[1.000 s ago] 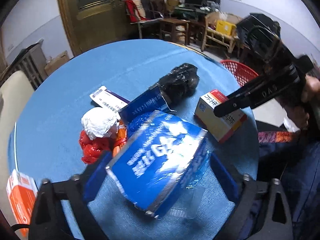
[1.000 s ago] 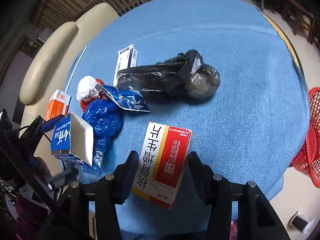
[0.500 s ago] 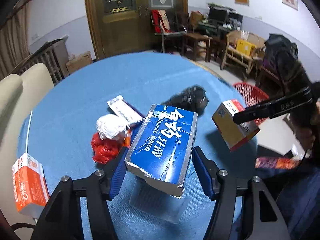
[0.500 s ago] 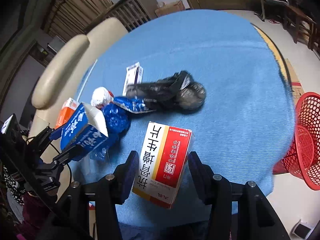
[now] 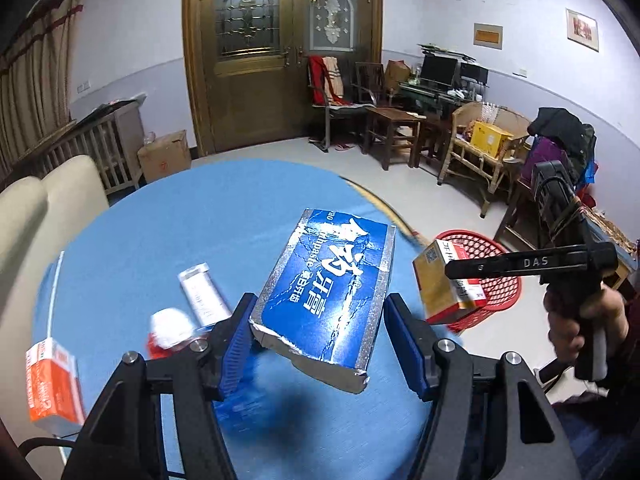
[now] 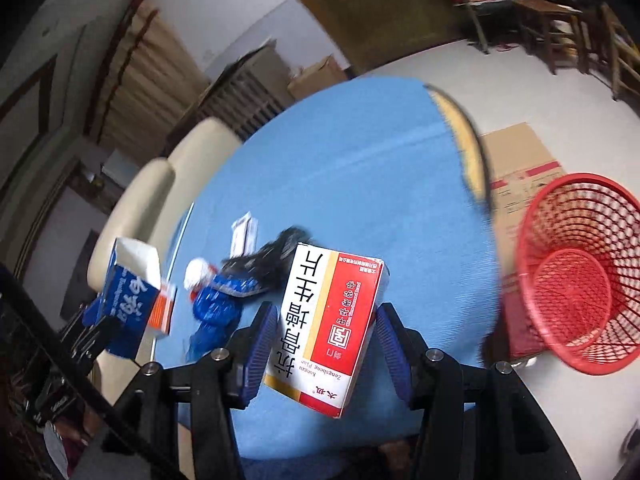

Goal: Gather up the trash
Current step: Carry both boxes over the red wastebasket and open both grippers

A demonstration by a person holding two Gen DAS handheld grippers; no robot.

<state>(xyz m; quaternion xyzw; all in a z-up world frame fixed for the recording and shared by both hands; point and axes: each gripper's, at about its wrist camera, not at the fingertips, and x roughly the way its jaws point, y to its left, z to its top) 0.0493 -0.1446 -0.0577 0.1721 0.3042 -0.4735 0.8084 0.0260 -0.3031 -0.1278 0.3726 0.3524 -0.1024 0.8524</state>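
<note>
My left gripper (image 5: 320, 328) is shut on a torn blue toothpaste box (image 5: 328, 292) and holds it high above the round blue table (image 5: 160, 240). My right gripper (image 6: 326, 344) is shut on a white, red and yellow medicine box (image 6: 328, 328), lifted above the table's near edge. That box also shows in the left wrist view (image 5: 448, 284), in front of the red mesh basket (image 5: 488, 256). The basket (image 6: 576, 268) stands on the floor, right of the table.
On the table lie a black plastic bag (image 6: 276, 252), a crumpled blue wrapper (image 6: 216, 308), a white wad on red plastic (image 5: 170, 326), a flat white box (image 5: 202, 294) and an orange box (image 5: 52, 384). A cream sofa (image 6: 160, 188) borders the far side. Cardboard (image 6: 520, 160) lies by the basket.
Both grippers have risen and tilted up with their boxes. The table and its trash have dropped lower in both views, and the red basket has come into fuller view on the right.
</note>
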